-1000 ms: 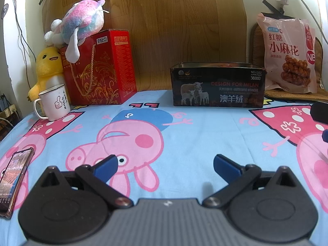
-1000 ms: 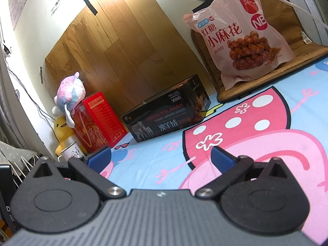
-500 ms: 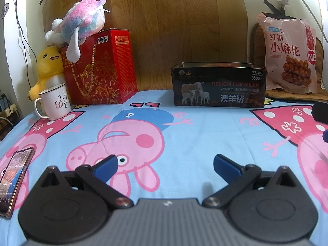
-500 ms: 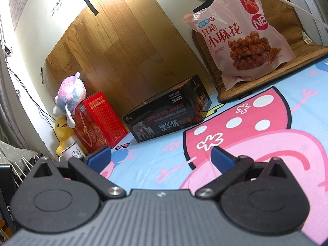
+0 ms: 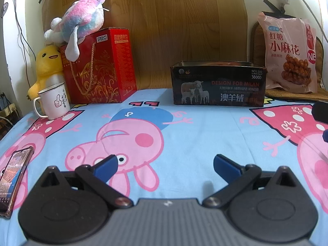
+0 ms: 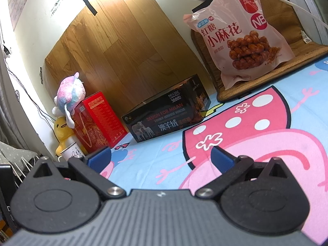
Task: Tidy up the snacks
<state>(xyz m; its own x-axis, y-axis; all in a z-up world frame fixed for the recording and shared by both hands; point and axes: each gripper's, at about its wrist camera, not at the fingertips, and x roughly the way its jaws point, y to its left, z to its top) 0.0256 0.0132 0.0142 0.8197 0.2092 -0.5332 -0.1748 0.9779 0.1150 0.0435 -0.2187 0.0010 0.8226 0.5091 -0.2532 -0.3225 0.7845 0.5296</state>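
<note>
We've barely begun: snack bag (image 5: 289,53) leans upright at back right, beside the dark box (image 5: 218,83), untouched. Left gripper (image 5: 165,165) & right gripper (image 6: 161,157) both spread wide, holding nothing.

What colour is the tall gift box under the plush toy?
Red with gold swirl ornaments, the gift box shows best in the left wrist view.

Two plush toys (image 5: 80,23) (image 5: 48,65), two boxes (image 5: 100,65) (image 5: 218,84), one snack bag (image 5: 289,53), one mug (image 5: 53,100), one phone (image 5: 13,174).
</note>
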